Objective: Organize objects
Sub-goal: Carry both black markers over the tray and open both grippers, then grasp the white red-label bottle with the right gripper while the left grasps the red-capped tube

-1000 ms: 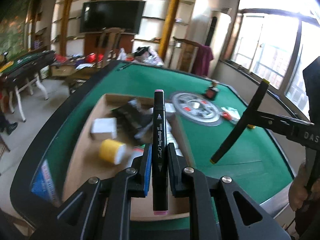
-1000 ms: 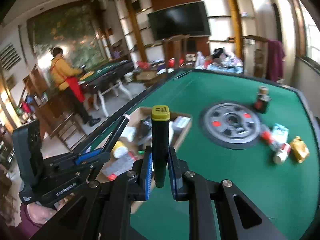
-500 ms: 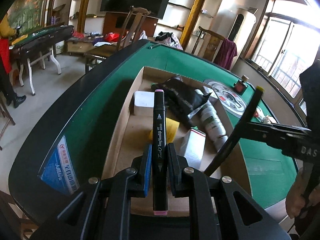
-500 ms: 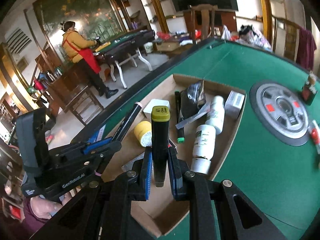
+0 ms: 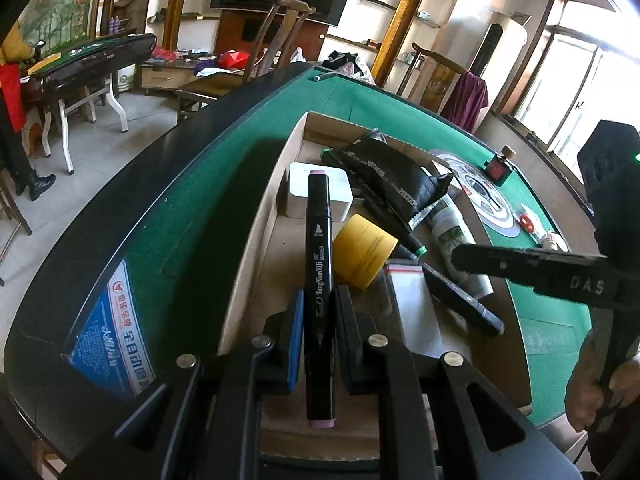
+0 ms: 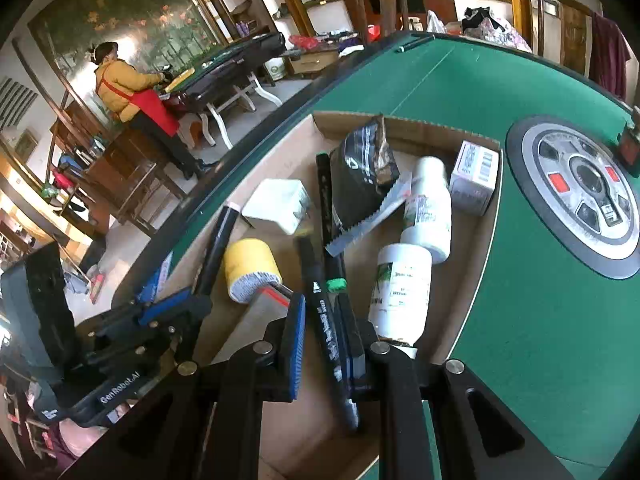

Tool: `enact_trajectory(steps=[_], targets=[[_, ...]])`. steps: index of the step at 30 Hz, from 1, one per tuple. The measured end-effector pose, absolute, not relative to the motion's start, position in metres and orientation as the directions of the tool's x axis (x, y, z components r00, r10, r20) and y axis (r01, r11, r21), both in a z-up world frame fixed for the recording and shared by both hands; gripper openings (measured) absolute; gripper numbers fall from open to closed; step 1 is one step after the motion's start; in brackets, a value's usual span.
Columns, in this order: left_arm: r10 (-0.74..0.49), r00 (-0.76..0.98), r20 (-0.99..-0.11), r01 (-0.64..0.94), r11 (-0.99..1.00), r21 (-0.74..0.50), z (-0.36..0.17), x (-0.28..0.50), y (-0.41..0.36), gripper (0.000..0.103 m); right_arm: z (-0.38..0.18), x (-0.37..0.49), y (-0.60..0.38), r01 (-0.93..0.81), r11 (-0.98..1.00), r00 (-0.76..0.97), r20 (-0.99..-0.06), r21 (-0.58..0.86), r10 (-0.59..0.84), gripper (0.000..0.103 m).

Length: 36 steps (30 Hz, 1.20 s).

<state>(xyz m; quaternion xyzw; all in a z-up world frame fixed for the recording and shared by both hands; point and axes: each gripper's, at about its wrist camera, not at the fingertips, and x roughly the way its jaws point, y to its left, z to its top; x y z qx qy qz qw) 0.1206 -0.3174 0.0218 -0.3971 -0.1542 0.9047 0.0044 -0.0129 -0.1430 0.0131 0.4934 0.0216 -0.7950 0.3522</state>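
The left tongs (image 5: 318,316) are clamped on a black art marker with pink end caps (image 5: 319,264), held upright between the blue pads. The right tongs (image 6: 322,320) are clamped on a second black marker (image 6: 326,320); its yellow cap stood straight up a second ago, and now the barrel leans, far end tilted away to the left. Both tongs have come down: earlier they looked across the green felt tabletop (image 6: 540,320) from above, and now they hang low over the shallow cardboard tray (image 5: 256,248), which fills each view. In the tray lie a yellow tape roll (image 5: 366,254), a white square box (image 5: 320,196), a black foil pouch (image 5: 396,178), two white bottles (image 6: 404,292) lying end to end, a small white carton (image 6: 474,178) and a green-capped black marker (image 6: 328,216). Out on the felt, the round grey dial plate (image 6: 576,196) sits beside the tray. Off to the left, a person in a yellow jacket and red apron (image 6: 128,92) stands at another table.
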Motion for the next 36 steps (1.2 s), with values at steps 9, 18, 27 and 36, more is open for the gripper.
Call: enact_trajectory(steps=[9, 18, 27, 36], targets=[[0.142, -0.719, -0.681, 0.102, -0.947, -0.305, 0.037, 0.126, -0.314, 0.06, 0.019, -0.011, -0.132, 0.573, -0.747, -0.263, -0.789, 0.336, -0.556, 0.027], [0.179, -0.777, -0.604, 0.034, -0.946, -0.323, 0.082, 0.135, -0.285, 0.082, 0.073, 0.003, -0.07, 0.548, -0.816, -0.502, -0.707, 0.185, -0.497, 0.096], [0.304, -0.79, -0.532, -0.133, -0.933, -0.336, 0.125, 0.116, -0.21, 0.085, 0.156, 0.039, 0.042, 0.292, -0.941, -0.9, -0.383, -0.171, -0.209, 0.103], [0.411, -0.722, -0.557, -0.281, -0.909, -0.307, 0.126, 0.072, -0.109, 0.089, 0.139, -0.025, 0.179, 0.111, -0.991, -0.742, -0.656, 0.08, -0.136, 0.098]])
